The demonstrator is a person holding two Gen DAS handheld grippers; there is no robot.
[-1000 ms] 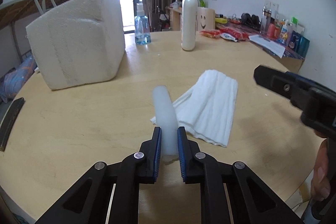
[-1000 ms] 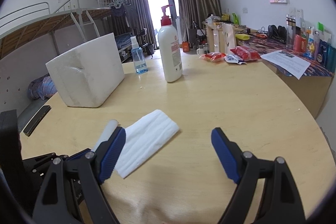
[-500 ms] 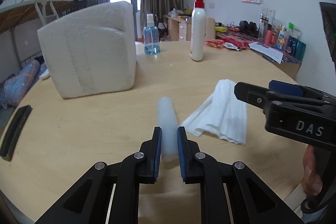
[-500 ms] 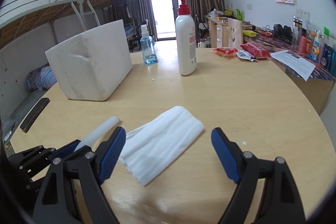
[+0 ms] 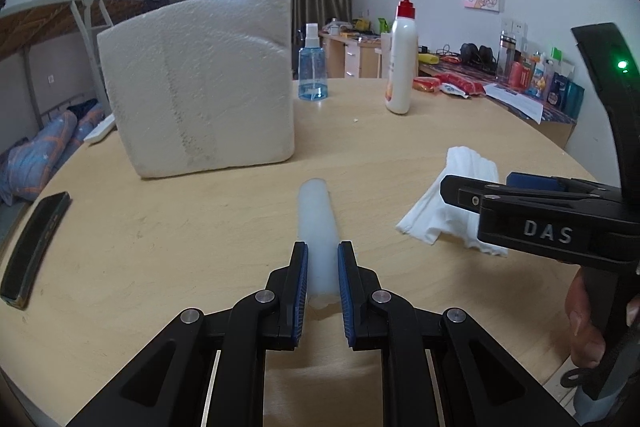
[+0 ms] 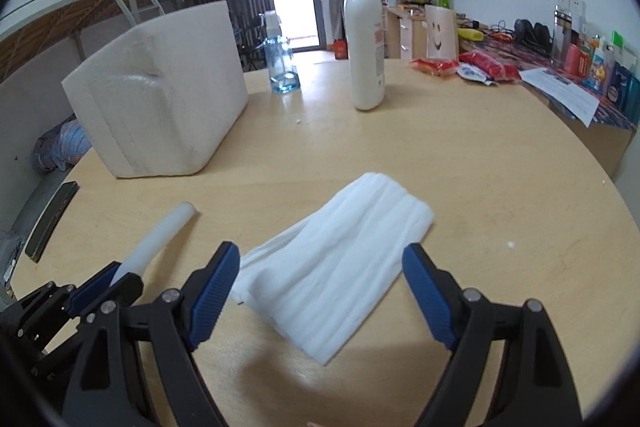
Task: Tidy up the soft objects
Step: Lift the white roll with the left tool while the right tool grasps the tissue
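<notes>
Foam tube (image 5: 318, 223), pale and translucent, runs up the lower middle of the left wrist view with its near end pinched between the blue pads of the left gripper (image 5: 322, 281), whose jaws stand narrow and squeeze it lightly; its far end points toward the big white foam block (image 5: 200, 87) at upper left, well apart from it. Whether the tube rests on the round wooden table (image 5: 160, 247) or hangs just above it, I cannot tell. In the right wrist view the same tube lies at lower left, and the folded white cloth (image 6: 340, 267) sits in the middle of the frame, just ahead of the right gripper (image 6: 320, 281), which is spread wide and holds nothing. The step in hand looks like taking the cloth while the tube is held: the wide jaws should come down square over the folded stack, straddling its near edge, and pinch through all layers so none peels away. A soft tube bends, so a gentle, steady grip near its end suits it best. At the far side of the table stand the pump bottle (image 6: 364, 27) and the blue spray bottle (image 6: 282, 59), clear of both tools.
</notes>
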